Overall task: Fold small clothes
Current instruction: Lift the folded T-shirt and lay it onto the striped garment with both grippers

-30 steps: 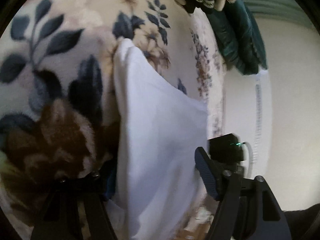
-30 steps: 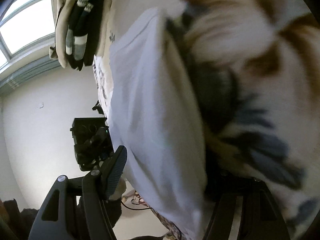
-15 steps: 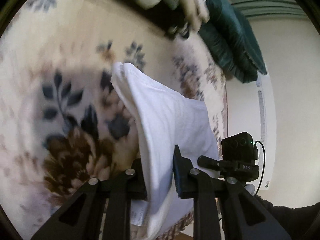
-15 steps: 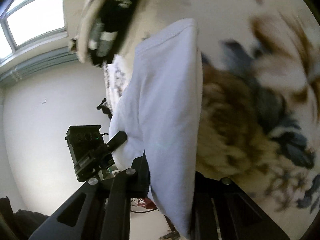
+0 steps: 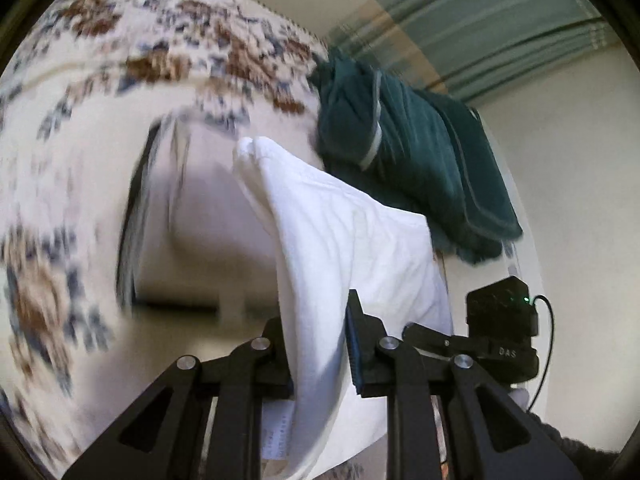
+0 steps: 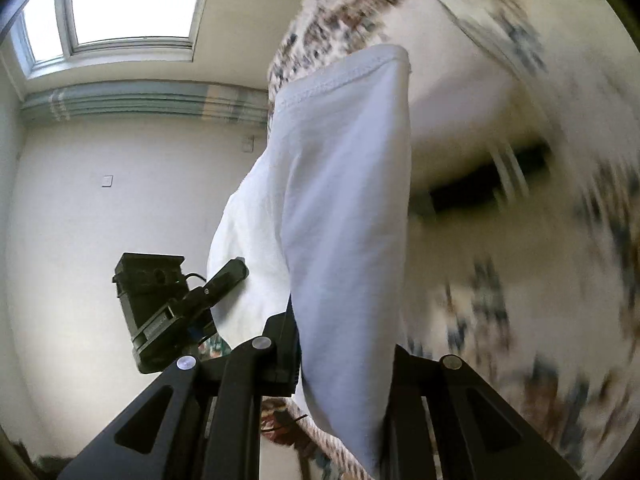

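Observation:
A white garment (image 5: 344, 248) hangs lifted between both grippers, above a floral blanket (image 5: 80, 140). My left gripper (image 5: 318, 344) is shut on one edge of it, cloth pinched between the fingers, with a label showing below. My right gripper (image 6: 344, 344) is shut on the other edge of the same white garment (image 6: 344, 208), whose stitched hem points up. The right gripper shows in the left wrist view (image 5: 500, 340), and the left gripper in the right wrist view (image 6: 168, 312), close beside the cloth.
A folded dark green garment (image 5: 412, 160) lies on the blanket beyond the white one. A blurred beige item with dark stripes (image 5: 168, 216) lies on the blanket. A white wall (image 6: 100, 220) and window (image 6: 120, 4) are behind.
Both grippers closed on the white garment and lifted it off the blanket. The views swung up and away, so the wall and window show more and the blanket blurs.

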Tool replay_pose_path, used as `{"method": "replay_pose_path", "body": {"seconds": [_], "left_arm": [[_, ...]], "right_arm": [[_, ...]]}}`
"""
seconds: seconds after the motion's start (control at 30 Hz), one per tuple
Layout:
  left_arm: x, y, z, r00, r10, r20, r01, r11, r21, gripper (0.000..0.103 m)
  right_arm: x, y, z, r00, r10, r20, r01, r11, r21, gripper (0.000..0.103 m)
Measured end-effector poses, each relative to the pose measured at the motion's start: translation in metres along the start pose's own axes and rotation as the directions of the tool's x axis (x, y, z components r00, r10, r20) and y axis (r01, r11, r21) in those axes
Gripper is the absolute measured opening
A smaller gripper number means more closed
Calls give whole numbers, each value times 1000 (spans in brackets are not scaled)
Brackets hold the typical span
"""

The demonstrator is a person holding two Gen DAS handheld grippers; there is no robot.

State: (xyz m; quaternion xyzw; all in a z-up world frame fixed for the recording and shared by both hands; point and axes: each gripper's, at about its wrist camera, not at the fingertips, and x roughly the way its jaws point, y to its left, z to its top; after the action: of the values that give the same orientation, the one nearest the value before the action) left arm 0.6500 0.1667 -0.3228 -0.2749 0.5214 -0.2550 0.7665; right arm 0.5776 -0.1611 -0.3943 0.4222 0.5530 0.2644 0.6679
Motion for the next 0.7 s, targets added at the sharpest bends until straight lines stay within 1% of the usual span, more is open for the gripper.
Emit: {"method": "replay_pose_path", "body": {"seconds": [0.03, 0.1, 0.13, 0.17, 0.23, 0.3, 0.33, 0.4, 0.47, 0.5, 0.53, 0.6, 0.63, 0.67, 0.7], "left_arm": [[6, 5, 21, 1000, 9, 6, -9, 1000, 4, 17], [20, 13, 54, 1000, 30, 6, -30, 999, 16, 17], [27, 20, 64, 999, 39, -1, -39, 999, 16, 17], [38, 23, 67, 999, 47, -7, -47, 999, 17, 17], [54, 35, 79, 997, 66, -29, -65, 998, 14, 17], [72, 47, 83, 992, 112, -61, -110, 994, 26, 18], [78, 51, 83, 986, 145, -77, -143, 989, 31, 19], [88, 59, 80, 972, 210, -107, -208, 978, 29, 20], [86, 60, 75, 966, 238, -98, -237, 971, 22, 20], [83, 58, 72, 960, 266, -83, -264, 964, 33, 21], [80, 55, 72, 955, 286, -74, -284, 958, 40, 26], [72, 48, 70, 929, 370, -31, -368, 928, 55, 35], [66, 42, 69, 909, 416, 0, -415, 907, 68, 35], [64, 39, 71, 898, 440, 20, -440, 895, 76, 35], [59, 35, 69, 884, 466, 49, -468, 880, 83, 35]], "right_arm": [[7, 7, 24, 1000, -4, 5, 4, 1000, -11, 16], [20, 17, 61, 1000, -23, 11, 23, 999, -31, 16], [28, 19, 81, 999, -35, 11, 35, 999, -40, 16], [35, 20, 98, 999, -49, 10, 50, 998, -45, 16], [48, 15, 122, 997, -75, 4, 75, 996, -43, 16], [61, 6, 140, 995, -100, -3, 100, 995, -30, 16], [66, 2, 145, 994, -112, -11, 111, 994, -23, 16], [77, -10, 151, 986, -161, -30, 160, 987, -28, 16], [92, -10, 154, 971, -231, -64, 226, 971, -77, 16], [93, -13, 153, 967, -247, -71, 240, 967, -87, 16], [95, -11, 153, 963, -260, -74, 252, 963, -94, 18], [96, -3, 156, 945, -321, -65, 312, 943, -116, 27], [95, 1, 156, 934, -353, -53, 344, 931, -125, 27], [95, 7, 155, 915, -401, -32, 392, 907, -154, 36], [95, 12, 152, 893, -450, -14, 441, 880, -174, 47]]}}
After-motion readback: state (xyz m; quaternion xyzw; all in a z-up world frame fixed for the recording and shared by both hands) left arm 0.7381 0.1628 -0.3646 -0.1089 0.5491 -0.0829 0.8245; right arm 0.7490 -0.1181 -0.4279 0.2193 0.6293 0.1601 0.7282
